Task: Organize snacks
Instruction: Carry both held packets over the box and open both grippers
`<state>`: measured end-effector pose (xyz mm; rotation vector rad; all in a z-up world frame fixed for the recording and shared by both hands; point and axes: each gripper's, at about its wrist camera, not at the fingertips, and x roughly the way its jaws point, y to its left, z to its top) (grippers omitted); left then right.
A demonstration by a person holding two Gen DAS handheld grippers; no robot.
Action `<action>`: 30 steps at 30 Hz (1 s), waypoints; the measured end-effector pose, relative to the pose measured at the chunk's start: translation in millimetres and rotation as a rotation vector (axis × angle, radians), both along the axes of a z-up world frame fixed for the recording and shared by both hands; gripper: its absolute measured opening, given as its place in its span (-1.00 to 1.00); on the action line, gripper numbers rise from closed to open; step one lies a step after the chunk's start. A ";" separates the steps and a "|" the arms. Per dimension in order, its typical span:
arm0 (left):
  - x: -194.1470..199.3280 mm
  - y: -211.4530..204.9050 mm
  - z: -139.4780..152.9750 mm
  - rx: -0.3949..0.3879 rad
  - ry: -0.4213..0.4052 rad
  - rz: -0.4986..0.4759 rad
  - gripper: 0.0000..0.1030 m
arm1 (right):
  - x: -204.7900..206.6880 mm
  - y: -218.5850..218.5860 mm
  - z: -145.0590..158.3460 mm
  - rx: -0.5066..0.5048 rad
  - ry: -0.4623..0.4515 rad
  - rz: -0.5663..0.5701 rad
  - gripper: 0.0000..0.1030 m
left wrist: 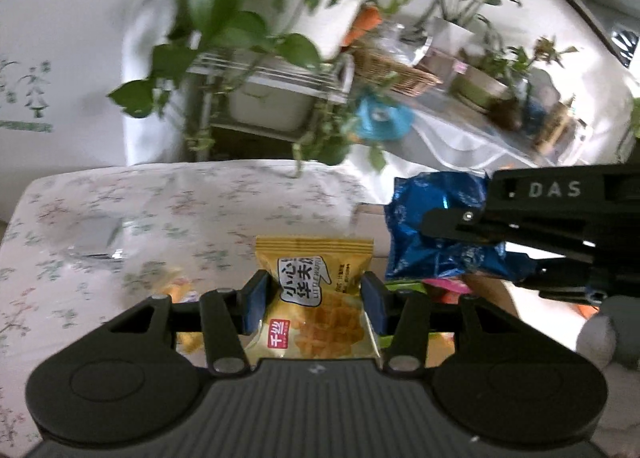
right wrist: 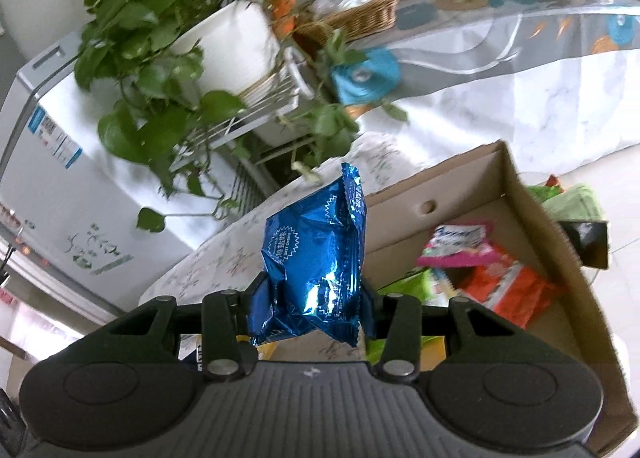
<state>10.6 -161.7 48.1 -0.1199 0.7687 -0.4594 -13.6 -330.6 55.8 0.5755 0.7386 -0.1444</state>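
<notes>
Left gripper [left wrist: 315,304] clamps yellow waffle packet [left wrist: 318,306] | right gripper [right wrist: 310,304] clamps blue packet [right wrist: 316,258] | risk: crinkled foil slipping short of cardboard box [right wrist: 532,194].

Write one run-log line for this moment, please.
left gripper: shut on yellow waffle packet | right gripper: shut on blue foil packet | cardboard box: holds other snacks

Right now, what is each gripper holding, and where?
Left gripper: yellow waffle packet, pinched across its side edges. Right gripper: blue foil snack packet, clamped across its lower half.
</notes>
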 end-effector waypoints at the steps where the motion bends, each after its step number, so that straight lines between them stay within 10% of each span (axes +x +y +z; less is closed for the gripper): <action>1: 0.0 -6.0 0.4 -0.003 0.000 -0.010 -0.05 | -0.7 -3.2 0.4 -0.010 -0.001 -0.008 -0.02; 26: -7.0 -109.0 -12.2 0.002 0.053 -0.200 -0.02 | -23.7 -86.7 -1.8 0.038 -0.013 -0.205 0.04; 30: -9.6 -110.9 -7.6 0.022 0.034 -0.190 0.54 | -23.1 -88.2 -3.6 0.056 -0.009 -0.204 0.30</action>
